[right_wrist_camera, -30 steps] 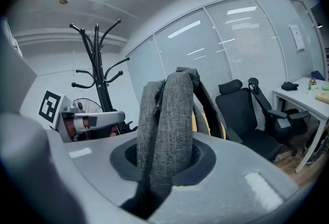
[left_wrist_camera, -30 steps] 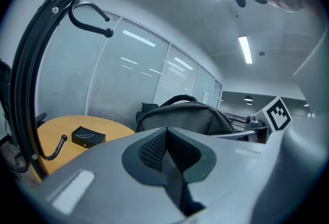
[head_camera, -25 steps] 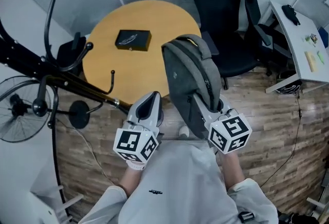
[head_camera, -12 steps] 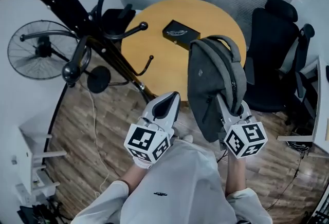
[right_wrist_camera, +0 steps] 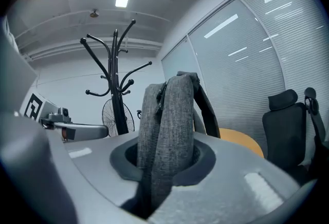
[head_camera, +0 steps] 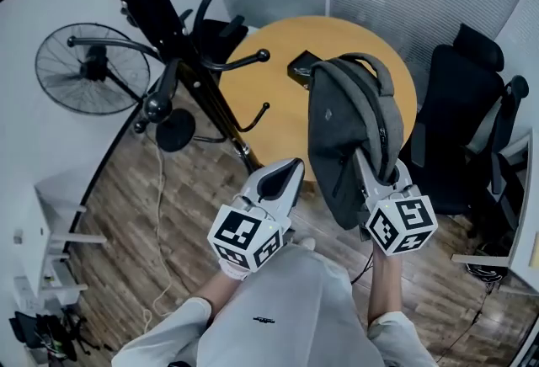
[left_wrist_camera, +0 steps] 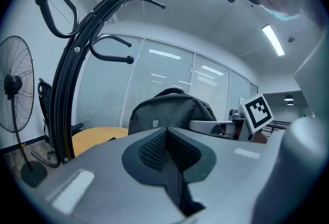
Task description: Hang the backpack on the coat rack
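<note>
My right gripper (head_camera: 368,170) pinches the grey backpack (head_camera: 345,121), fabric bunched between my jaws, holding it upright over the table's (head_camera: 269,96) near edge. My left gripper (head_camera: 285,176), jaws pressed together and empty, sits just beside it; the coat rack (head_camera: 189,71) stands farther left.

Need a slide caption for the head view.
Right claw clamps the grey backpack, held upright near the black coat rack; left claw shut and empty.
</note>
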`<control>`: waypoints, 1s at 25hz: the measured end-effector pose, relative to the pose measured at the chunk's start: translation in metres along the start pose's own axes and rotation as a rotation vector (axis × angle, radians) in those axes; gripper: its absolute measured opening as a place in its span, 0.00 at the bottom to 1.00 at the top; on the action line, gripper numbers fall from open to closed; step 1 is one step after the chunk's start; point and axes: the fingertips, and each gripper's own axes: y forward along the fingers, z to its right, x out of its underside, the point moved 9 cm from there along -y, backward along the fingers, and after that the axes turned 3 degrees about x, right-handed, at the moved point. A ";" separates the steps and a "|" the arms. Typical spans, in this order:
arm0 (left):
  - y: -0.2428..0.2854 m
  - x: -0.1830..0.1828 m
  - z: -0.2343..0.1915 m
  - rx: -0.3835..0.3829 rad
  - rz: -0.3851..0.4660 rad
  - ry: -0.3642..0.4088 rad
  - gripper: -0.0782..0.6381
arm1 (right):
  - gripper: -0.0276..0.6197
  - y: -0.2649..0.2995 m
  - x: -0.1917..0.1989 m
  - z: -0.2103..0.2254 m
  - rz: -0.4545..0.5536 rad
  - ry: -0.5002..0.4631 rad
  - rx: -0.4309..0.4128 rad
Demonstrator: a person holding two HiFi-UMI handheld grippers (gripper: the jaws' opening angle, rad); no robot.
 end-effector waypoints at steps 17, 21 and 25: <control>0.010 -0.053 -0.004 -0.023 0.067 0.027 0.13 | 0.16 0.049 -0.071 0.001 0.142 -0.103 -0.094; 0.011 -0.060 -0.008 -0.032 0.073 0.028 0.13 | 0.16 0.059 -0.089 0.002 0.178 -0.107 -0.122; 0.012 -0.069 -0.012 -0.048 0.081 0.028 0.13 | 0.16 0.073 -0.105 -0.002 0.189 -0.152 -0.141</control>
